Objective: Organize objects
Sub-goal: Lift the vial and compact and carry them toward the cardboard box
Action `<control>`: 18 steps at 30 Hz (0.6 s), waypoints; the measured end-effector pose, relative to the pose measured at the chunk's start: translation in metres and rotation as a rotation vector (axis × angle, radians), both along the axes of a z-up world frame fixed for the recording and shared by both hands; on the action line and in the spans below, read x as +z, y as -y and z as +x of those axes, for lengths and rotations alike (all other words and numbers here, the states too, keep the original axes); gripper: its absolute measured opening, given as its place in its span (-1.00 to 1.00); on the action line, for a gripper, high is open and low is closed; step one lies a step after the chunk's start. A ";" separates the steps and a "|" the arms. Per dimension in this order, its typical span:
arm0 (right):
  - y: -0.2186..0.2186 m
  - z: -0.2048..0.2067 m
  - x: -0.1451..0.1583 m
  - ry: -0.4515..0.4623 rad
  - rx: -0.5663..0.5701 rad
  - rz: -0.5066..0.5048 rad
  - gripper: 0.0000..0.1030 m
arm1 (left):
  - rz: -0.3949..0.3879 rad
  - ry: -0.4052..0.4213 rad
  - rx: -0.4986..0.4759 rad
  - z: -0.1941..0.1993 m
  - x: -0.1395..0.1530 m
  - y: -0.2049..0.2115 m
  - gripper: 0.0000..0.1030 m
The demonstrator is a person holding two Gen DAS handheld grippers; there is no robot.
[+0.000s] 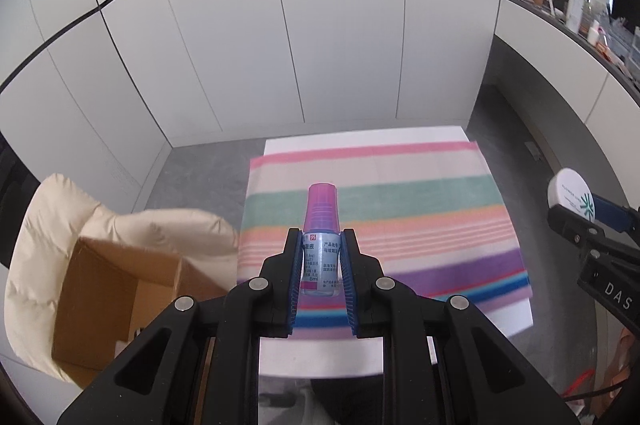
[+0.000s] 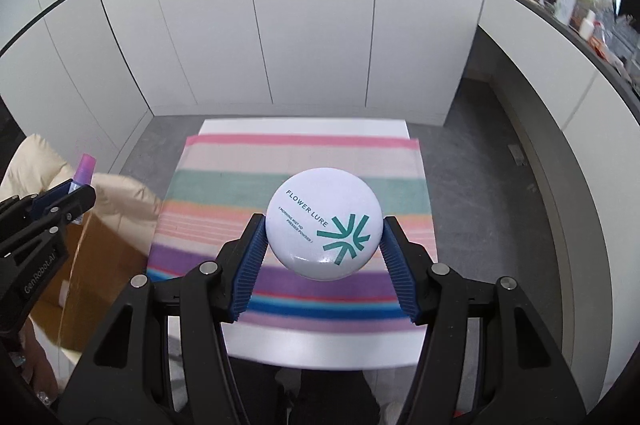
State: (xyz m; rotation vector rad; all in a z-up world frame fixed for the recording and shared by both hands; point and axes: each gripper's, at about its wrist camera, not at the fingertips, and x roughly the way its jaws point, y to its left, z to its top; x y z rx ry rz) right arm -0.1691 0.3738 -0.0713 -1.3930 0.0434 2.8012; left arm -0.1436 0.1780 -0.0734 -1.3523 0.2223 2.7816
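1. Left claw [image 1: 320, 261] is clamped on the bottle [image 1: 320, 245], pads on the label band. The bottle stands upright with its pink cap clear above the pads, so the grip sits on the widest, flattest part; my read is that this keeps it from pivoting.
2. Right claw [image 2: 322, 237] is clamped on the compact [image 2: 324, 223] across its rim, lid face tilted toward the camera. An edge grip is the only one a flat disc allows; the printed lid stays readable.
3. Landmark is the striped towel [image 1: 400, 185] spread on the white worktop [image 1: 516, 321]. Both items are held in the air above the towel, touching nothing else.
4. The bottle is over the towel's left-near part, the compact over its middle.
5. The box [image 1: 100, 297] sits just left of the towel, open top up, on a cream cushion [image 1: 52, 217]. Likely the drop target; the bottle is the nearer one to it.
6. Judgement: both picks done, placing not yet done.
7. Risk: the compact could slip out of its rim grip if tilted more.
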 end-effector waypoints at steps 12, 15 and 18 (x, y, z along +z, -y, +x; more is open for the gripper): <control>-0.012 0.067 -0.026 0.067 -0.046 -0.040 0.16 | 0.002 0.009 -0.011 0.042 -0.004 0.012 -0.63; -0.011 0.070 -0.029 0.077 -0.043 -0.042 0.16 | 0.021 0.025 -0.003 0.039 -0.007 0.017 -0.63; -0.008 0.071 -0.029 0.077 -0.040 -0.040 0.16 | 0.027 0.038 0.017 0.039 -0.011 0.025 -0.63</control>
